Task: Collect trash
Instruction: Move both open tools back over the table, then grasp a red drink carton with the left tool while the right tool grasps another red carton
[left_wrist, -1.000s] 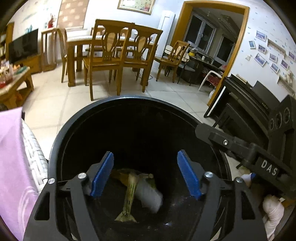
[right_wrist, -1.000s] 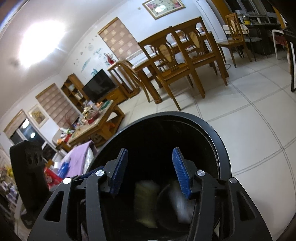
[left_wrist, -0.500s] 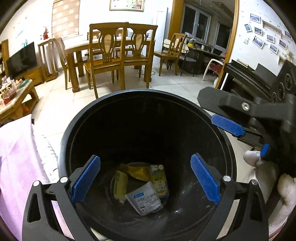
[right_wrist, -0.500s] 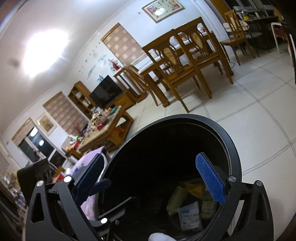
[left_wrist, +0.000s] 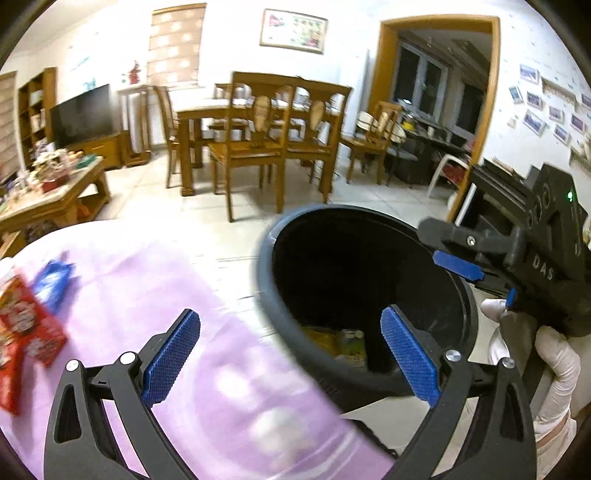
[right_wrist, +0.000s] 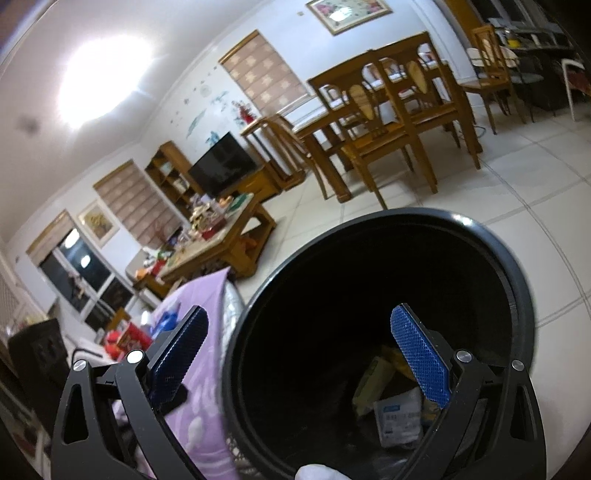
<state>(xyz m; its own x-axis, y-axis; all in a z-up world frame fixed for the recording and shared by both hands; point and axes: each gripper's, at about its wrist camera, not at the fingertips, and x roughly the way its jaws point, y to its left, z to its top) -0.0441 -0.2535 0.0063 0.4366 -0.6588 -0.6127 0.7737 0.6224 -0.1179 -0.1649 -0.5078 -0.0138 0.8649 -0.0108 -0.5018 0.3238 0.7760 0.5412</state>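
Left view only: red printed packet (left_wrist: 26, 332) and blue packet (left_wrist: 51, 284), both blurred, lying on the lilac cloth (left_wrist: 166, 280) near its left edge, just beside each other. Also only there: white-gloved hand (left_wrist: 554, 365) gripping the black handle of the right tongs (right_wrist: 300, 314) at the bin's right rim.

Right view only: deep look into the round black plastic bin (right_wrist: 443, 218), with the collected trash on its bottom, a white labelled pouch (right_wrist: 399, 417) beside a pale yellow wrapper (right_wrist: 369, 380). From the left view, just a yellow-green scrap of it past the near wall.

Left tongs (left_wrist: 288, 321) released, blue ribbed pads spread wide after just opening, nothing between them, straddling the cloth's right edge and the bin's near rim. Right tongs likewise let go and just opened, empty, poised over the bin's mouth.

Bin close against the cloth's right edge. Beyond it, open pale tiled floor (right_wrist: 517, 177), glossy, with thin grout lines, running clear to the wooden dining chairs (left_wrist: 258, 147).

Cloth soft, with faint pale blotches; bin wall smooth, with a shiny rolled rim.
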